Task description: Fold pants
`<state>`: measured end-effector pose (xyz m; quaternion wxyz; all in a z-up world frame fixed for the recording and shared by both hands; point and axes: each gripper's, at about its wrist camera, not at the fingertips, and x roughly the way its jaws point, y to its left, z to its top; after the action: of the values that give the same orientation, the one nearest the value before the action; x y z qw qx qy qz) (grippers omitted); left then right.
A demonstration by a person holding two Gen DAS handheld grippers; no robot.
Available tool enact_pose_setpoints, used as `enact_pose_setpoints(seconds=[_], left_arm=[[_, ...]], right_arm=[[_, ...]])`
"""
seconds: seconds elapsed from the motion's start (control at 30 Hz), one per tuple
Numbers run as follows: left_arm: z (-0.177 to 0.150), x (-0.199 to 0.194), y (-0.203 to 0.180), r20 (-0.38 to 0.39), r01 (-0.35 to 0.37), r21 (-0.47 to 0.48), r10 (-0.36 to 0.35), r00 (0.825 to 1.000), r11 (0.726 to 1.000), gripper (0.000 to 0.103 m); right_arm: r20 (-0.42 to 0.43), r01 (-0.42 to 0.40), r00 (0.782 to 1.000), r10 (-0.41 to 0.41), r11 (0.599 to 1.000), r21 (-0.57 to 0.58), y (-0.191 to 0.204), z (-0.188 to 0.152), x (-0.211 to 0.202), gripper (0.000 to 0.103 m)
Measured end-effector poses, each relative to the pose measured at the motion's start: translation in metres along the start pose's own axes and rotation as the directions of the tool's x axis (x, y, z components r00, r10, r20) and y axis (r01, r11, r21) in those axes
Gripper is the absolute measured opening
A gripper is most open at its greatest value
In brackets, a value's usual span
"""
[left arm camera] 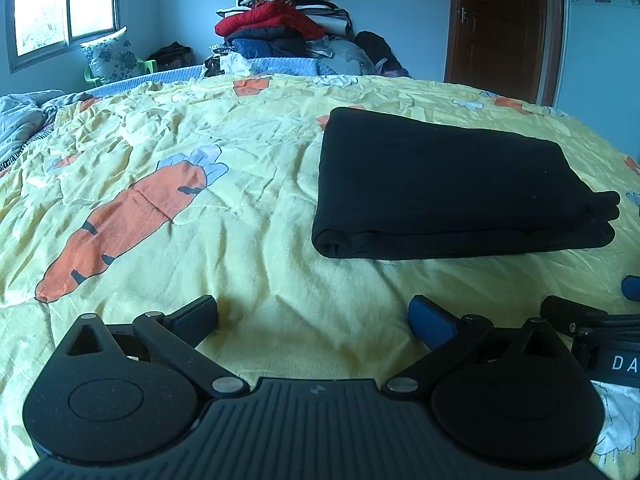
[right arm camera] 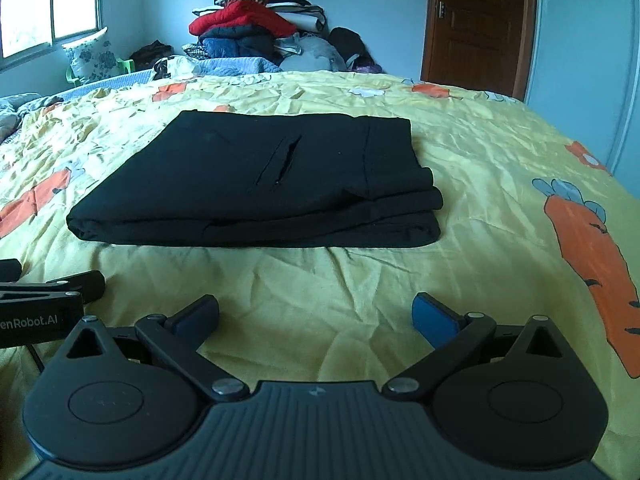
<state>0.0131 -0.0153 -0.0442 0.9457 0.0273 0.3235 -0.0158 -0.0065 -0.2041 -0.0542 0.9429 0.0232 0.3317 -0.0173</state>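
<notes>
The black pants [left arm camera: 448, 184] lie folded into a flat rectangle of stacked layers on the yellow carrot-print bedspread [left arm camera: 240, 216]. In the right wrist view the pants [right arm camera: 256, 184] show a pocket slit on top. My left gripper [left arm camera: 314, 316] is open and empty, near the bed's front, left of and short of the pants. My right gripper [right arm camera: 316, 316] is open and empty, just in front of the pants. Each gripper shows at the edge of the other's view: the right one [left arm camera: 624, 312], the left one [right arm camera: 52, 284].
A tall pile of clothes [left arm camera: 280, 24] stands at the far side of the bed. A window [left arm camera: 64, 4] and a flowered pillow [left arm camera: 112, 56] are at the back left. A brown door [left arm camera: 504, 20] is at the back right.
</notes>
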Motion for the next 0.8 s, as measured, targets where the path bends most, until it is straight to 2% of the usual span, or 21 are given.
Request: enact_pose_setpoints(seconds=[0.8], left_arm=[[0.0,0.0017,0.0022,-0.006,0.01,-0.015,-0.01,1.0,1.0,0.103]], right_arm=[[0.002,-0.003,1.0,0.003,1.0,0.001,0.0013,-0.0004,-0.0011,0.103]])
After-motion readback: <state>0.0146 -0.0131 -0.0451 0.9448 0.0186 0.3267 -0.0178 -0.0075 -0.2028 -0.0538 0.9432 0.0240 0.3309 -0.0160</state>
